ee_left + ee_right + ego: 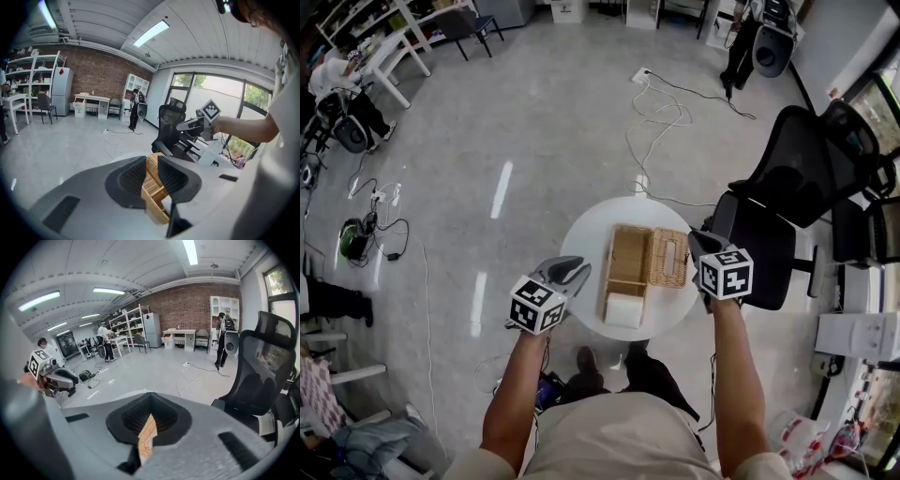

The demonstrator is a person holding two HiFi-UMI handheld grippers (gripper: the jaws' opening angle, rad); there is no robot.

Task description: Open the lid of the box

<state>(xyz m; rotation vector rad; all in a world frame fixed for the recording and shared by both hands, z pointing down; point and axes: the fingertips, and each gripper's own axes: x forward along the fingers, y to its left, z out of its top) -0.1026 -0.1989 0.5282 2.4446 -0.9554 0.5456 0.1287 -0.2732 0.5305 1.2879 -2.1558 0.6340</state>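
Note:
A wicker box [628,258] stands on a round white table [581,234]. Its lid [668,258] lies turned open, flat against the box's right side. A white roll [624,311] fills the box's near end. My left gripper [579,270] hovers just left of the box, apart from it and open; the box [154,201] shows through the gap between its jaws [151,160]. My right gripper [698,242] hangs above the lid's right edge. Its jaws [150,411] stand together at the tips, and a strip of wicker [146,434] shows through the slit below them.
A black office chair [787,187] stands close to the table's right side, right behind my right gripper. White cables [661,112] trail over the floor beyond the table. People, desks and shelves [366,37] are far off at the back left.

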